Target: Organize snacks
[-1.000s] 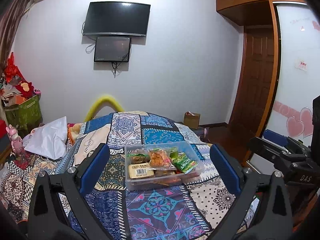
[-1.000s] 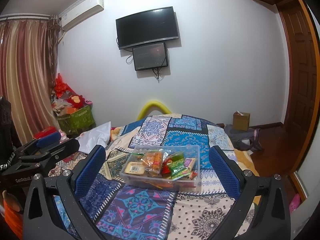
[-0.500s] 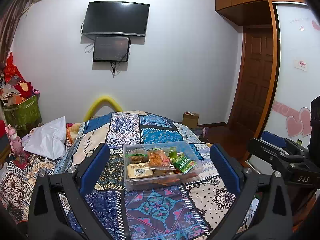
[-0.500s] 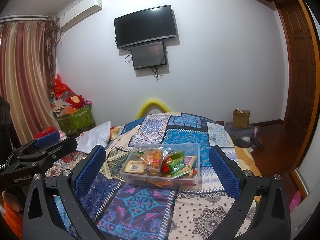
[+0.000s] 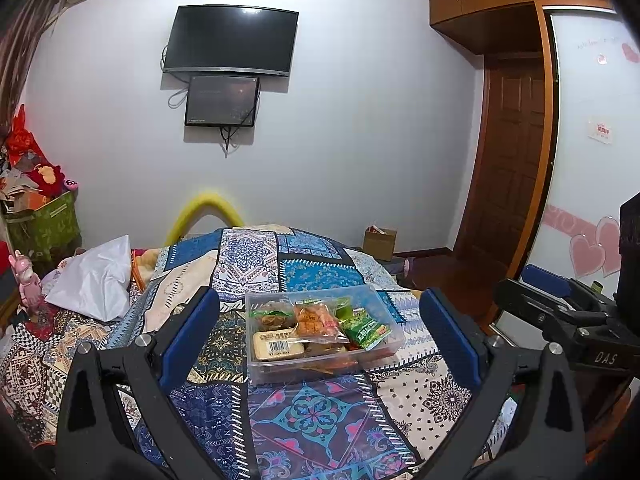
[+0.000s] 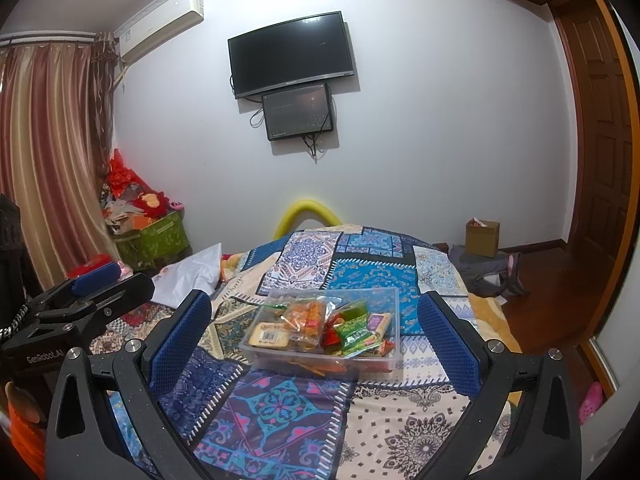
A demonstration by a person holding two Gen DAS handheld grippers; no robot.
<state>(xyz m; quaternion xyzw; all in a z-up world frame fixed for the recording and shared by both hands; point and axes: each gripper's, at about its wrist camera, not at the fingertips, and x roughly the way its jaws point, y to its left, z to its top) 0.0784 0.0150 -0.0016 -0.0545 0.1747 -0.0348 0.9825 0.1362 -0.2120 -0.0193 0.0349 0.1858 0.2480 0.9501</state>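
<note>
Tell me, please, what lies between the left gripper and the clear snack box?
Only bare patchwork quilt lies between the open left gripper and the clear snack box; the left wrist view shows it.

- We count one clear plastic box (image 5: 320,364) on the bed, holding at least four snack packets (image 5: 318,318); more lie underneath, too hidden to count.
- We see two grippers: the left gripper (image 5: 320,336) and the right gripper (image 6: 316,340), each with two blue-padded fingers (image 5: 188,334).
- We count one patchwork quilt (image 5: 280,420) and one white pillow (image 5: 94,280).
- Two dark screens (image 5: 232,42) hang on the wall.
- We see one cardboard box (image 6: 482,237), one green bin (image 6: 154,236), one wooden door (image 5: 508,160) and one air conditioner (image 6: 164,26).
</note>
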